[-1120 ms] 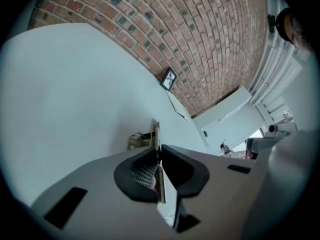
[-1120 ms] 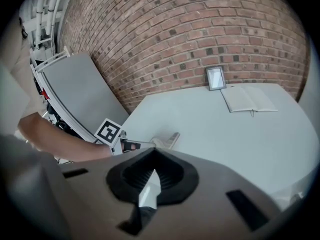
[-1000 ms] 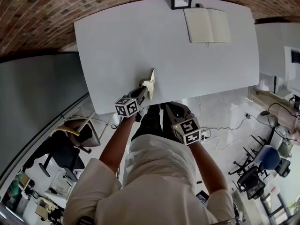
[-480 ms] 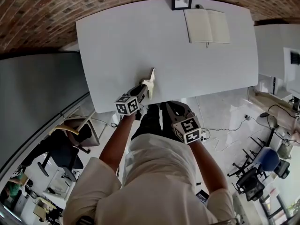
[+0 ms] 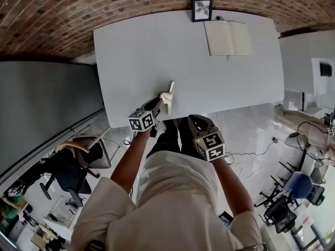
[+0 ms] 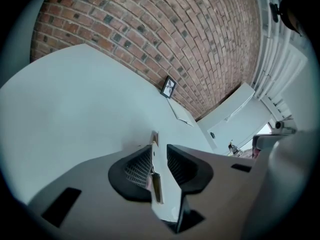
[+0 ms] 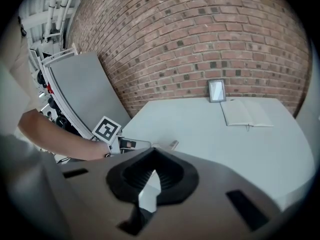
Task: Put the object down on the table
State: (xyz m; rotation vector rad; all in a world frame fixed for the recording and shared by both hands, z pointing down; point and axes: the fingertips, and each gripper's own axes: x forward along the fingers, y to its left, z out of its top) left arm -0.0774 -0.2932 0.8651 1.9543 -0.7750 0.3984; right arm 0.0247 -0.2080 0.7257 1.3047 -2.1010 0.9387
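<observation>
object (image 6: 156, 181) stands edge-on between parted jaws of the left hand-held gripper (image 6: 159, 151).

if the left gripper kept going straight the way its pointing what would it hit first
The thin pale object standing between the left gripper's jaws comes first; past it, probably bare white table, with the picture frame far beyond.

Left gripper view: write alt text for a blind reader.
The left gripper has its jaws slightly apart around a thin cream flat object set on edge, which lies against one pad with a gap to the other. Beyond are a white table, a red brick wall and a black picture frame.
</observation>
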